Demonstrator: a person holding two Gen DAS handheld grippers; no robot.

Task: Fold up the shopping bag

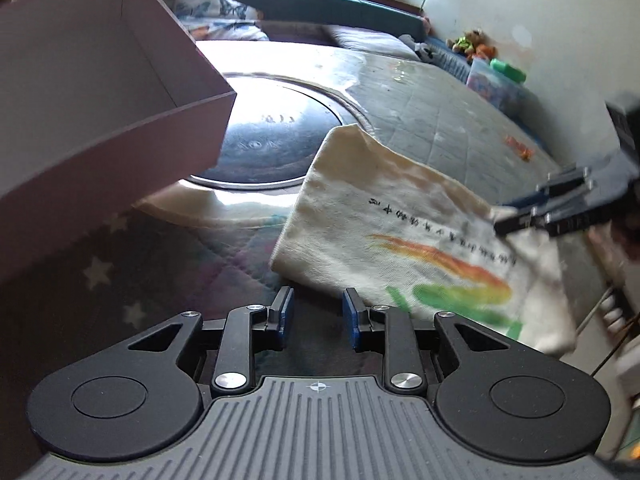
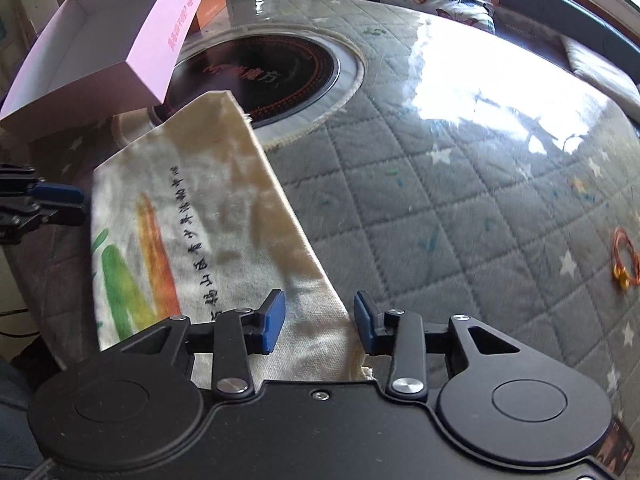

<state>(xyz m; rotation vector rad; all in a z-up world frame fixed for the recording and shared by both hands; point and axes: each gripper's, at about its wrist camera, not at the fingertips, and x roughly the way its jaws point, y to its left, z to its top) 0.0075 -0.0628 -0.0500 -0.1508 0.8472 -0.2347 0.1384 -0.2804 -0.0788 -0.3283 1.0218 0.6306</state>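
A cream canvas shopping bag (image 1: 400, 236) with a rainbow print and a line of black script lies flat on the quilted table cover. In the left wrist view my left gripper (image 1: 318, 312) is open just short of the bag's near edge, with nothing between its fingers. My right gripper (image 1: 516, 216) reaches the bag's far right edge. In the right wrist view the bag (image 2: 208, 216) runs away from me, and my right gripper (image 2: 320, 320) stands open with the bag's right hem lying between its blue pads. The left gripper (image 2: 76, 204) sits at the bag's left edge.
An open pink cardboard box (image 1: 100, 100) (image 2: 120, 40) stands at the left, close to the bag's far corner. A round black cooktop (image 1: 272, 136) (image 2: 280, 68) is set into the table beyond the bag. An orange cord (image 2: 624, 260) lies far right. Cushions and toys line the bench behind.
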